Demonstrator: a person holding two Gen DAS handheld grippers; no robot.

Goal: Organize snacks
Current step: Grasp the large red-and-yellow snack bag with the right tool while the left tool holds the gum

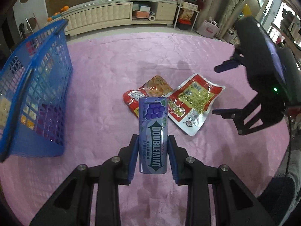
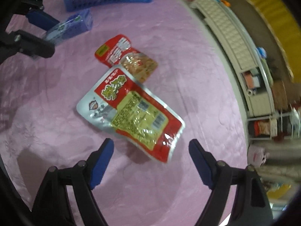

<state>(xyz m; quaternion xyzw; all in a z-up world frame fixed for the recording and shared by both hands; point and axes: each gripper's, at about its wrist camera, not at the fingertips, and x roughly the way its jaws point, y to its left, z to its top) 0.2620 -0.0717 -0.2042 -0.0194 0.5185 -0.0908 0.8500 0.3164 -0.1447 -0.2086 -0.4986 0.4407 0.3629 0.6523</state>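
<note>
Blue basket [image 1: 35, 86]: a mesh plastic basket stood on the far left of the pink cloth [image 1: 105, 71], tilted in the fisheye view, with cracker and other snack packs showing through its side wall.
Left gripper [image 1: 152, 155]: its two blue pads were clamped on the lower half of a purple Doublemint gum pack [image 1: 152, 135], one pad against each long side.
Gum pack: it pointed away from the camera, grape picture at the far end, held above the cloth to the right of the basket and apart from it; its far end overlapped the nearer red pouch in the view.
Red snack pouch [image 1: 150, 90]: it lay flat on the cloth beyond the gum, with a clear window showing orange-brown shreds.
Red-and-silver snack pouch [image 2: 131, 114]: it lay just right of the first pouch, one corner overlapping it, with a yellow label panel facing up.
Right gripper [image 2: 151, 160]: its jaws were spread wide and held nothing, hovering just before the near edge of the red-and-silver pouch without touching it.
Background: a long cream cabinet [image 1: 116, 15] ran along the wall behind the cloth.
</note>
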